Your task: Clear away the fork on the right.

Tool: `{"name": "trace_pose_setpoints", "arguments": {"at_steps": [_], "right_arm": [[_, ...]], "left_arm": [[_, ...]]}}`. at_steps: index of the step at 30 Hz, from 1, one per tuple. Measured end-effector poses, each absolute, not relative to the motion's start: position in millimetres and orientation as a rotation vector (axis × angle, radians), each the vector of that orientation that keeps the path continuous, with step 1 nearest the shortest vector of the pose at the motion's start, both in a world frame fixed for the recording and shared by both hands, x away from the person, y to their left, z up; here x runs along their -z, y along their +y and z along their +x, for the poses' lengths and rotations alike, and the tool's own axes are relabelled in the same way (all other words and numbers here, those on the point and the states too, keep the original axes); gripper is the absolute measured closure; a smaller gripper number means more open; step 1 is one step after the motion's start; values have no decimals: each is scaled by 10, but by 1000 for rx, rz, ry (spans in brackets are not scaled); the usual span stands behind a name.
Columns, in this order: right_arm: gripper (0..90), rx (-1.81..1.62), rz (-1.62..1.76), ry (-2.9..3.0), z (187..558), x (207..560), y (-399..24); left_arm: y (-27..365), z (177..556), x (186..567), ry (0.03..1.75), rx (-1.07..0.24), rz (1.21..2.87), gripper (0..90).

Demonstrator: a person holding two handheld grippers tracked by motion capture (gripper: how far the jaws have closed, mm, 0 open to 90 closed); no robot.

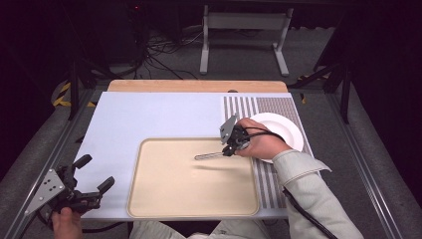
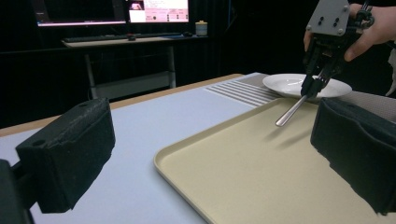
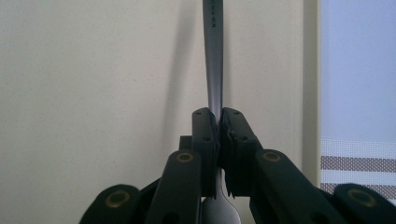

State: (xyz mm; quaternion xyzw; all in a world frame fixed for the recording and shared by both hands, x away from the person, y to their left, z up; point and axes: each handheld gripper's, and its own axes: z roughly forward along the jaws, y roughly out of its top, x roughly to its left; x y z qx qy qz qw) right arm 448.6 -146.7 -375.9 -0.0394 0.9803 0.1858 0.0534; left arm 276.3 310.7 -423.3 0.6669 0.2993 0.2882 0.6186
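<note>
Table (image 1: 149,119): pale blue-grey surface, wooden strip along the far edge, striped mat (image 1: 268,107) at the far right corner. Wide bare stretch across the far left portion.

Tray (image 1: 189,199): beige, rectangular, rounded corners, low raised rim; set at the near middle, near rim close to the table's near edge, right rim over the striped mat. Bare interior apart from the shadow under the utensil.

Plate (image 1: 283,127): white, round, on the striped mat just beyond the tray's far right corner.

Right gripper (image 1: 230,149): jaws narrowed tight, clamped on a metal utensil (image 1: 208,156). Held over the tray's far right region, hand above the plate's near edge.

Left gripper (image 1: 94,174): jaws spread wide, nothing between the pads (image 2: 70,149). Positioned at the table's near left corner, well apart from the tray's left rim.

Utensil: slim, polished silver handle with small stamped lettering, pointing away from the jaws toward the tray's middle, tilted slightly downward, free end above the tray surface. Tines visible behind the pads in the right gripper view, so a fork. Gripped across the neck between handle and head.
</note>
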Motion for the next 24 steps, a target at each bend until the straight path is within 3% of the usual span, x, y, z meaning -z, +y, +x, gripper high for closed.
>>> {"name": "trace_pose_setpoints", "arguments": {"at_steps": [24], "right_arm": [[846, -531, -95, 3032, 4561, 4080, -1392]], "left_arm": [[3112, 2769, 4233, 690, -657, 1531, 4]]}}
